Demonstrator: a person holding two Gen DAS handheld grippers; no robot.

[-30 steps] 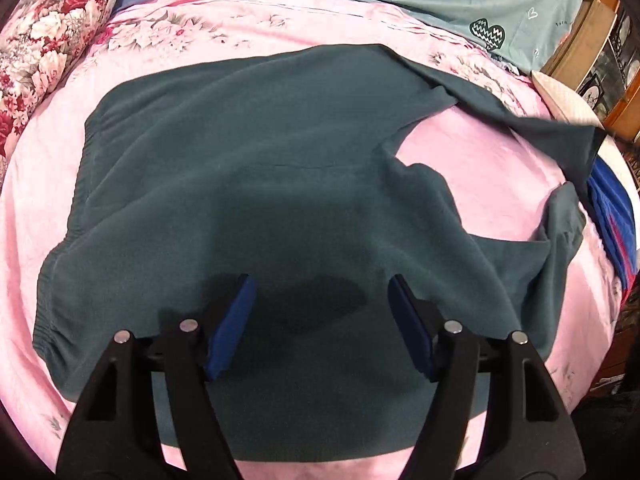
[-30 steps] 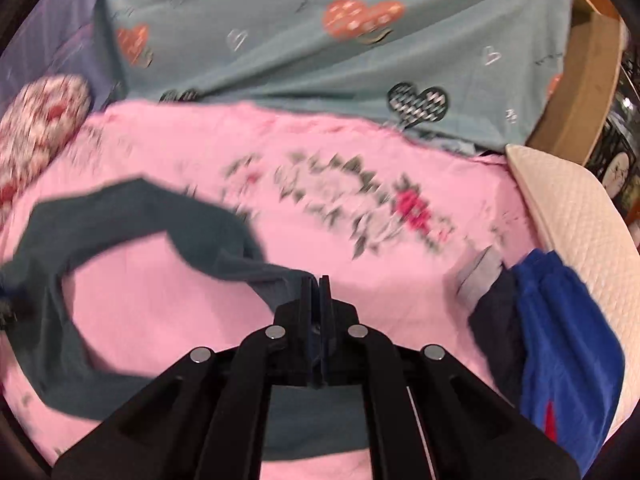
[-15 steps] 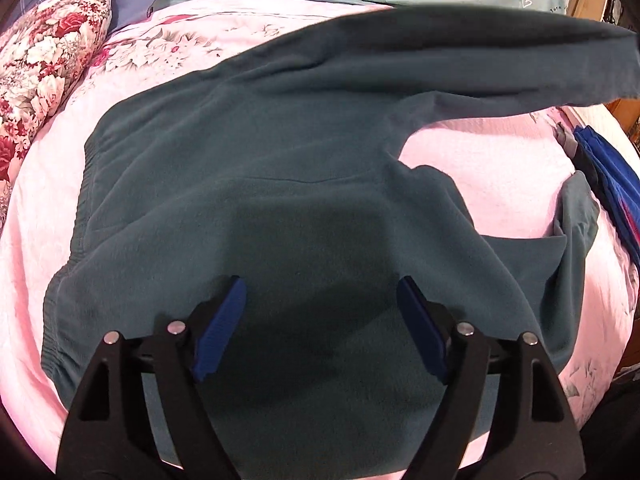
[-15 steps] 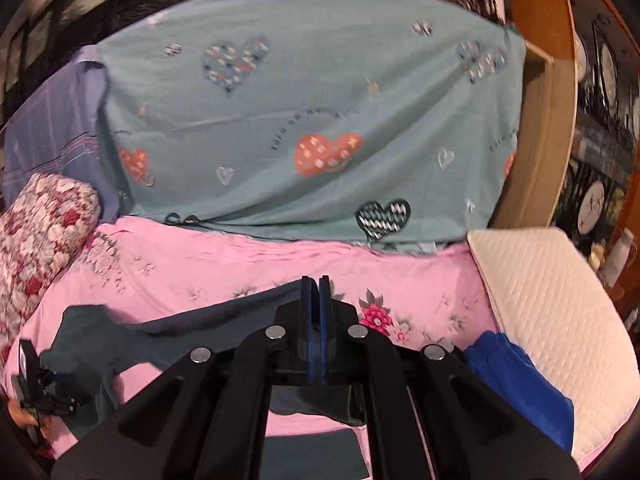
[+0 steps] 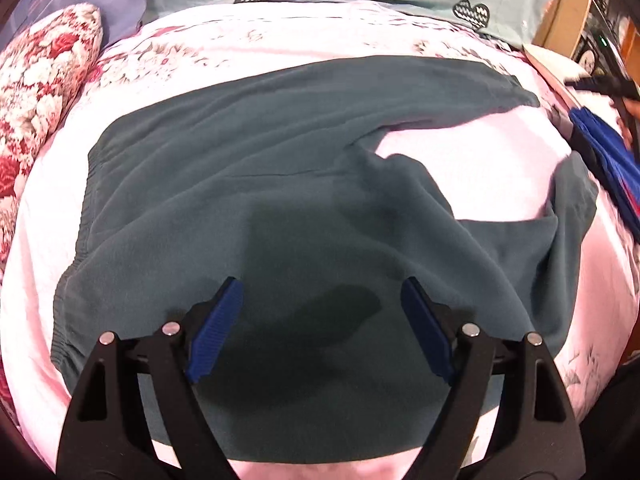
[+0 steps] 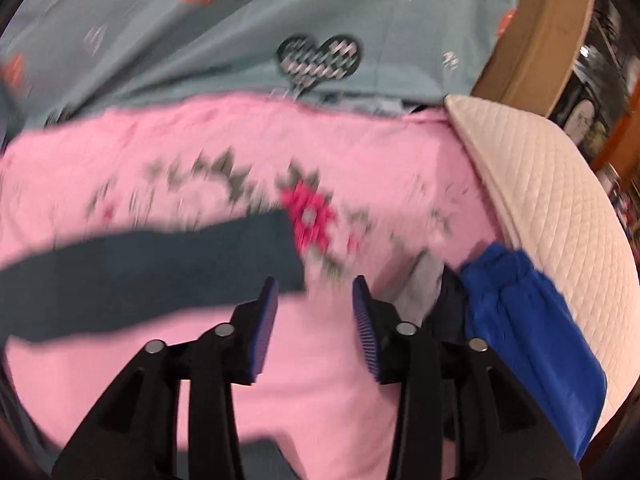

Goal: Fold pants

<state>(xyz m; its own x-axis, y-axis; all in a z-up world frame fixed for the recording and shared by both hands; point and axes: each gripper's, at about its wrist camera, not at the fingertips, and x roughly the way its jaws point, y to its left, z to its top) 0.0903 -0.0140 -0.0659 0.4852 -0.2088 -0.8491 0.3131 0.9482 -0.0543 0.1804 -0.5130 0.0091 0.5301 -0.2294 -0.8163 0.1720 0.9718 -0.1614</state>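
Dark teal fleece pants (image 5: 256, 200) lie spread on the pink floral bedsheet (image 5: 48, 208), waistband at the left. The far leg stretches flat to the right; the near leg bends back on itself at the right. My left gripper (image 5: 320, 312) is open and empty, hovering over the pants' seat. My right gripper (image 6: 316, 296) is open and empty, just right of the far leg's cuff end (image 6: 256, 252), over bare sheet. The right wrist view is blurred by motion.
A folded blue garment (image 6: 528, 320) lies at the sheet's right edge, beside a cream quilted cushion (image 6: 560, 184). A floral pillow (image 5: 36, 92) sits at the left. A teal heart-print cloth (image 6: 248, 40) hangs behind the bed. A wooden frame (image 6: 540, 28) stands at the back right.
My right gripper was shut on the far pant leg, lifted and pulled it out to the right, then opened and let it drop flat. My left gripper stayed open over the seat.
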